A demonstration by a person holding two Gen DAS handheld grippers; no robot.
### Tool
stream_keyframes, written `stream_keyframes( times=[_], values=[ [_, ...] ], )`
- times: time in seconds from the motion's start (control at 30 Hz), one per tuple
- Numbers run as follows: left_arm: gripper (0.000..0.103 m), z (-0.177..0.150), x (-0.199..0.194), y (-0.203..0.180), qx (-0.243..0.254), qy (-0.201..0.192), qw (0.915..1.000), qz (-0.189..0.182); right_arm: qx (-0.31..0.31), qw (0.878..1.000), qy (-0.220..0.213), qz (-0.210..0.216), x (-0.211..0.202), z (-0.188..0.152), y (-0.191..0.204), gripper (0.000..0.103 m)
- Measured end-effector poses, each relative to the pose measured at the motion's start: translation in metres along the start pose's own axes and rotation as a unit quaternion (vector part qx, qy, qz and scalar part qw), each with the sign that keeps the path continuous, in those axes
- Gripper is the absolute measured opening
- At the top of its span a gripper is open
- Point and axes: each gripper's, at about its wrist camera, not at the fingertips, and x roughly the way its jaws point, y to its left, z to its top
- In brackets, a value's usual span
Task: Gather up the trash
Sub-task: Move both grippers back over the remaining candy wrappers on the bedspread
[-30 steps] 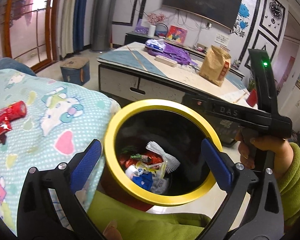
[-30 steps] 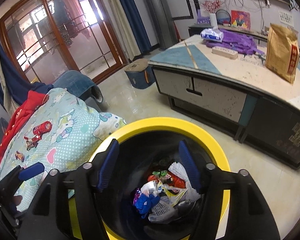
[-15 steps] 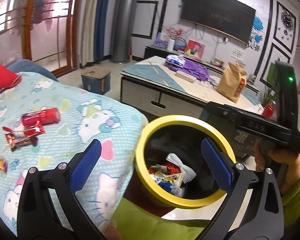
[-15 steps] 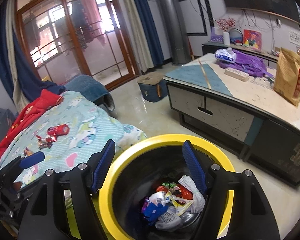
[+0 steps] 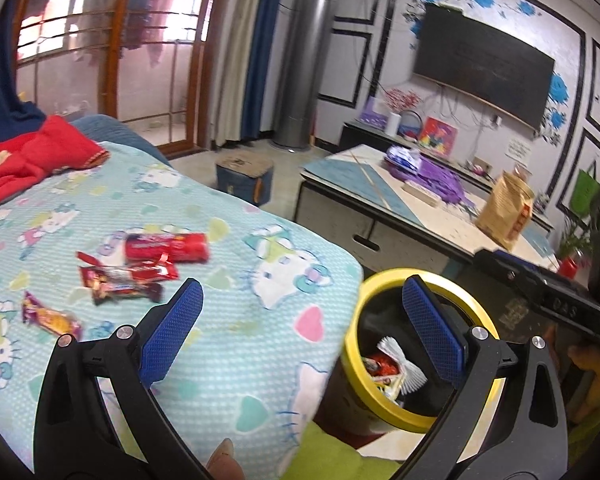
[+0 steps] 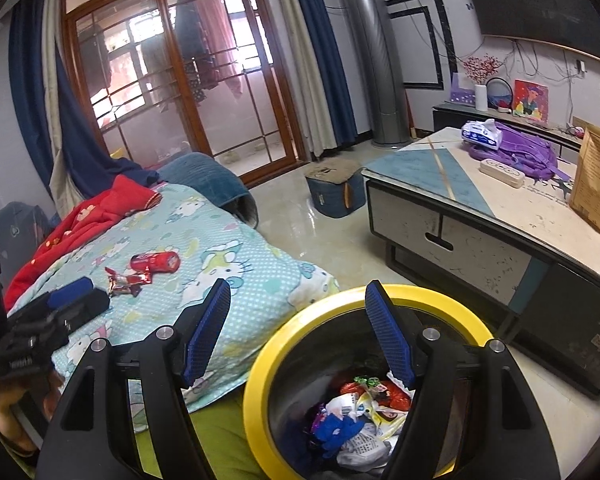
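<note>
A black bin with a yellow rim [image 5: 383,276] [image 6: 399,294] stands beside the bed and holds several wrappers [image 6: 363,412]. On the Hello Kitty blanket [image 5: 236,344] lie a red can-shaped packet [image 5: 166,247] [image 6: 156,262], a red snack wrapper [image 5: 128,276] [image 6: 126,280] and a purple-orange wrapper [image 5: 50,318]. My left gripper [image 5: 300,320] is open and empty above the blanket edge, right of the wrappers. My right gripper [image 6: 300,332] is open and empty over the bin's left rim.
A low coffee table [image 6: 479,216] carries a brown paper bag [image 5: 505,210], a purple backpack [image 6: 515,154] and a tissue pack. A blue stool [image 6: 333,190] stands on the floor. Red clothing [image 5: 24,156] lies at the bed's far end.
Both grippers have risen and swung left, away from above the bin toward the bed. The wrappers on the blanket have come further into view. Both stay open.
</note>
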Motion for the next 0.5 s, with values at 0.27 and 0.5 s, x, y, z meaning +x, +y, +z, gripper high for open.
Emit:
stream_keyframes(
  times=[0.27, 0.5],
  values=[
    [0.092, 0.007, -0.017, 0.028, -0.033, -0.021, 0.9988, 0.031, -0.019, 0.999, 0.008, 0.027, 0.005, 0.002, 0.027, 0.068],
    [0.092, 0.013, -0.03, 0.058, -0.062, -0.037, 0.9956, 0.06, -0.048, 0.997, 0.017, 0.053, 0.014, 0.004, 0.059, 0.068]
  ],
)
